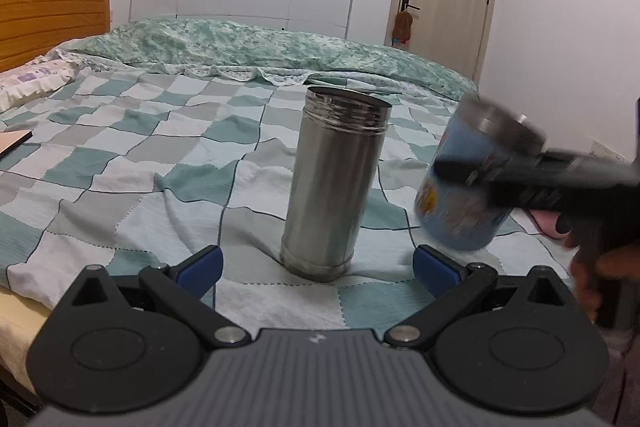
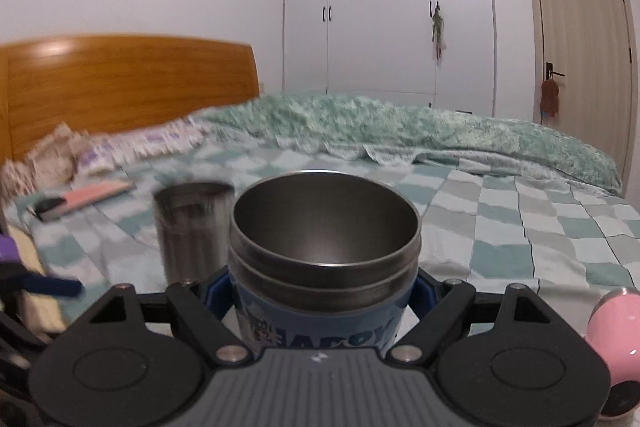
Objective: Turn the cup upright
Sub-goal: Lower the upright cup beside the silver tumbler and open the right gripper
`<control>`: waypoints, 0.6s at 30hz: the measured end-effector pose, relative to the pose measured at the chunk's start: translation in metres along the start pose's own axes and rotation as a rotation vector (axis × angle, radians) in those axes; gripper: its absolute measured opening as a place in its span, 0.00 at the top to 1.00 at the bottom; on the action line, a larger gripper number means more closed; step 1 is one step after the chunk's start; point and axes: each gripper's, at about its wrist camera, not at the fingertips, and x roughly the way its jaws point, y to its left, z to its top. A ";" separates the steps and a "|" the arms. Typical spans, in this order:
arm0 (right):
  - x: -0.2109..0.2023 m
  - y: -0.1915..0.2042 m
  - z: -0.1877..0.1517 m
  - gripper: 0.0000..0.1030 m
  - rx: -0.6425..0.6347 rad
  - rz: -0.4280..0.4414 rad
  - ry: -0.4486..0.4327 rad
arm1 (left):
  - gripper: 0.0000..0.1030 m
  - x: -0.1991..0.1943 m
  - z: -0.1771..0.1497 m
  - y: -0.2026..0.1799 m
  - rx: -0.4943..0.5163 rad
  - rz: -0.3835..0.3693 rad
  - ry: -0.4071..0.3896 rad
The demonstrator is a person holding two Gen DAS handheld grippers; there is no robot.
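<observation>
A tall steel cup stands upright, mouth up, on the checked bedspread; it also shows blurred in the right wrist view. My left gripper is open and empty, just in front of the steel cup's base. My right gripper is shut on a blue printed cup with a steel rim, held mouth up and slightly tilted. In the left wrist view the blue cup hangs above the bed, right of the steel cup, with the right gripper across it.
A folded green quilt lies across the far side of the bed. A wooden headboard and pillows stand at the left. A pink round object lies at the right. A notebook lies on the bed's left.
</observation>
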 end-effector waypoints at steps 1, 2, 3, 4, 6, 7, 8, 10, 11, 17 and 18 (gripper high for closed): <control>0.008 0.001 -0.007 0.19 -0.001 -0.011 0.023 | 0.00 0.001 -0.001 0.000 0.002 0.004 0.002; 0.017 0.001 -0.015 0.19 0.005 -0.020 0.052 | 0.00 0.002 -0.002 0.000 0.004 0.009 0.005; 0.027 -0.001 -0.025 0.19 0.017 -0.031 0.090 | 0.00 0.003 -0.002 0.000 0.005 0.011 0.007; 0.028 -0.002 -0.033 0.18 0.023 -0.029 0.058 | 0.00 0.003 -0.003 0.000 0.005 0.011 0.010; 0.026 0.002 -0.035 0.18 0.000 -0.032 0.037 | 0.00 0.003 -0.004 -0.001 0.008 0.010 0.010; 0.026 0.003 -0.034 0.19 -0.009 -0.035 0.041 | 0.00 0.003 -0.004 -0.001 0.010 0.011 0.011; 0.026 0.004 -0.033 0.19 -0.018 -0.034 0.043 | 0.00 0.003 -0.004 -0.002 0.012 0.014 0.011; 0.025 0.002 -0.032 0.18 -0.014 -0.032 0.045 | 0.00 0.001 -0.004 -0.004 0.011 0.016 0.004; 0.024 0.001 -0.033 0.18 -0.011 -0.031 0.047 | 0.00 0.000 -0.004 -0.005 0.011 0.016 0.001; -0.018 -0.008 -0.033 0.00 0.038 -0.041 -0.087 | 0.00 -0.015 -0.004 -0.022 0.034 0.007 -0.041; -0.034 -0.011 -0.033 0.00 0.035 -0.035 -0.133 | 0.00 -0.018 -0.004 -0.025 0.035 -0.001 -0.054</control>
